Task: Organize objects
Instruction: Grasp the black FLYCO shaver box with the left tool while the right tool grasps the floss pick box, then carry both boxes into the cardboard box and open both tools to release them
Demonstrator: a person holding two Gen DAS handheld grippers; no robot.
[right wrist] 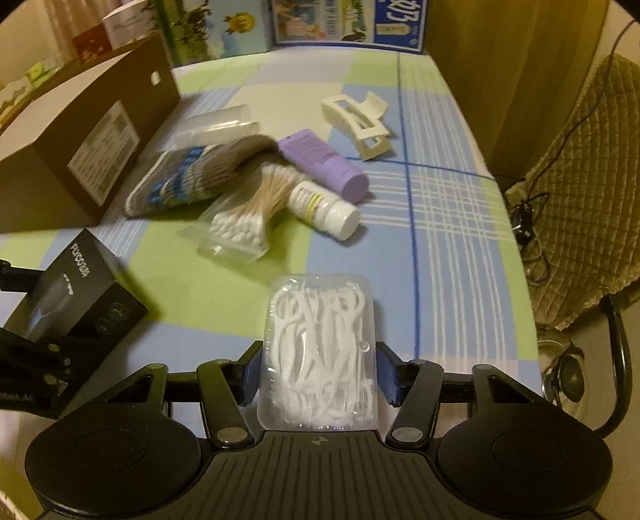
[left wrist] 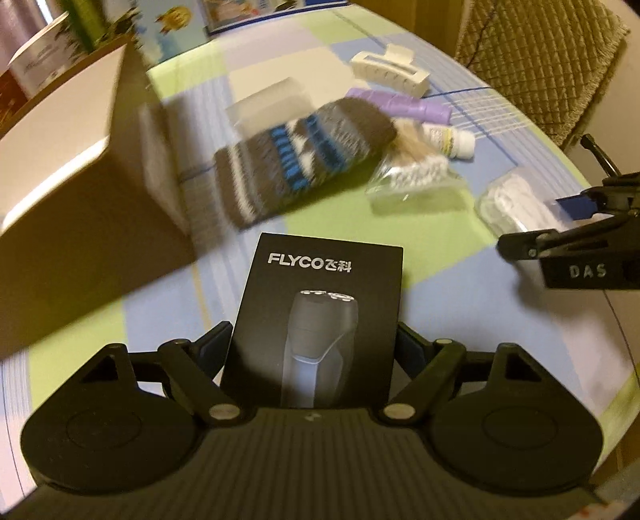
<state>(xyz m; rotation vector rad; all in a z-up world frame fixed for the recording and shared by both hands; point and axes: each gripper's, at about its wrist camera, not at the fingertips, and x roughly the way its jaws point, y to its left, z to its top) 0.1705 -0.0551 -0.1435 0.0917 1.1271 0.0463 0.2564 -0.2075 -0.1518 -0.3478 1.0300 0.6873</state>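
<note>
My left gripper (left wrist: 312, 352) is shut on a black FLYCO shaver box (left wrist: 320, 320), held above the table; the box also shows in the right wrist view (right wrist: 80, 292). My right gripper (right wrist: 320, 372) is shut on a clear pack of white floss picks (right wrist: 320, 352), which also shows in the left wrist view (left wrist: 512, 204). On the checked cloth lie a knitted sock (right wrist: 200, 176), a bag of cotton swabs (right wrist: 244, 216), a white bottle (right wrist: 324, 210), a purple tube (right wrist: 324, 164), a cream hair claw (right wrist: 360, 124) and a clear case (right wrist: 220, 122).
An open brown cardboard box (right wrist: 80, 132) stands at the left, close to the shaver box (left wrist: 80, 208). Colourful cartons (right wrist: 340, 24) line the table's far edge. A chair with a quilted cover (right wrist: 580, 200) stands at the right, with cables on it.
</note>
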